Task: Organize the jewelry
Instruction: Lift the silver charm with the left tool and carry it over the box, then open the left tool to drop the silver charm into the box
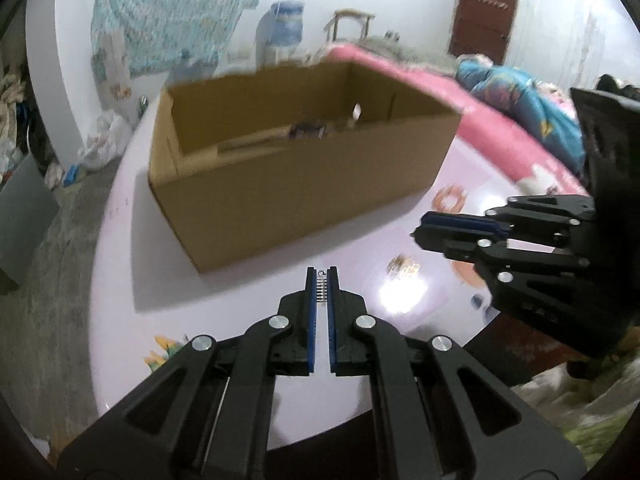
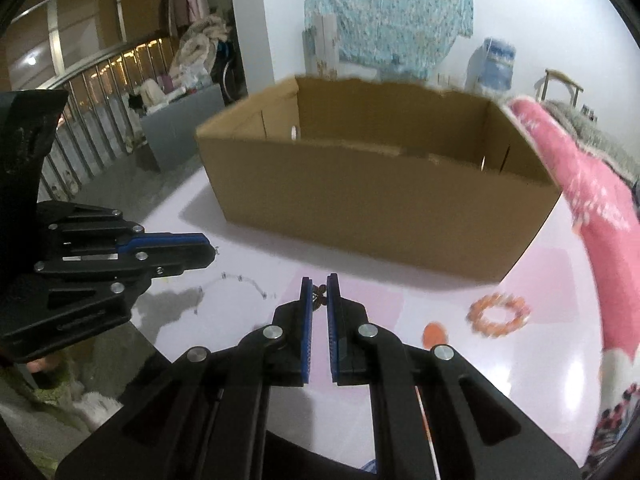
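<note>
My left gripper [image 1: 322, 277] is shut on a small silver beaded pendant [image 1: 321, 291], held above the pale round table [image 1: 240, 312]. My right gripper [image 2: 320, 285] is shut on a small brown butterfly-shaped piece [image 2: 319, 297]. Each gripper also shows in the other's view: the right gripper [image 1: 420, 235] to the right, the left gripper [image 2: 211, 250] to the left, both near the front wall of the open cardboard box [image 1: 304, 192] [image 2: 380, 216]. An orange bead bracelet [image 2: 500, 315] [image 1: 452, 200], a thin silver chain [image 2: 240, 280] and a gold piece [image 1: 402, 270] lie on the table.
Some dark small items [image 1: 308, 128] lie inside the box. A small orange object [image 2: 435, 332] rests near the bracelet. A pink blanket [image 2: 592, 208] borders the table on the right. The floor and a railing [image 2: 92, 120] lie beyond the table's left edge.
</note>
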A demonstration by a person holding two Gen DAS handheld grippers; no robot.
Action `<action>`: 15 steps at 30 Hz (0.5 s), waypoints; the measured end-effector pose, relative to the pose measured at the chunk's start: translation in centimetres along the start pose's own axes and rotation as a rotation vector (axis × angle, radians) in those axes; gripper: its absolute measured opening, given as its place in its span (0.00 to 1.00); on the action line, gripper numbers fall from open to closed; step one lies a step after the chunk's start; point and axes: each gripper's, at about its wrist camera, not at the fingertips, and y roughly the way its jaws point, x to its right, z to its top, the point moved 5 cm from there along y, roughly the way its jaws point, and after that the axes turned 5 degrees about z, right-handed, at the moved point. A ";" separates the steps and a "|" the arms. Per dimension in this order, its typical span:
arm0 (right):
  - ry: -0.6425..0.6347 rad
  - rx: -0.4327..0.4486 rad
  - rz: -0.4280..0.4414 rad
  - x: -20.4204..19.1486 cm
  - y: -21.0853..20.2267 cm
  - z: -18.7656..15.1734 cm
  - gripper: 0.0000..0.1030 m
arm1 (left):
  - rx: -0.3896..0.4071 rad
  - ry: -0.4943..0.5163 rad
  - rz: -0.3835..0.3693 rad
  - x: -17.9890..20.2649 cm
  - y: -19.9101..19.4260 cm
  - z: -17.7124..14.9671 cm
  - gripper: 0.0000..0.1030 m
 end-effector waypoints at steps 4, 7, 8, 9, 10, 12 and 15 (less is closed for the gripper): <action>-0.034 0.106 0.015 0.7 -2.5 3.7 0.07 | 0.110 0.042 -0.013 0.2 -2.4 3.6 0.04; -0.051 0.165 0.006 2.0 -3.3 6.6 0.07 | 0.169 0.050 -0.016 -0.2 -2.7 7.0 0.04; -0.047 0.175 0.013 2.6 -3.2 7.5 0.07 | 0.178 0.047 -0.024 -0.4 -2.4 8.0 0.04; -0.036 0.178 0.025 3.5 -2.8 8.6 0.07 | 0.179 0.040 -0.036 -0.6 -1.9 9.0 0.04; -0.028 0.173 0.034 4.1 -2.4 9.2 0.07 | 0.164 0.023 -0.048 -0.9 -1.0 10.0 0.04; 0.005 0.141 0.062 5.6 -0.9 10.6 0.07 | 0.108 -0.015 -0.086 -1.6 1.5 11.9 0.04; 0.090 0.036 0.112 8.5 2.8 12.7 0.07 | -0.012 -0.083 -0.126 -2.6 5.3 13.2 0.04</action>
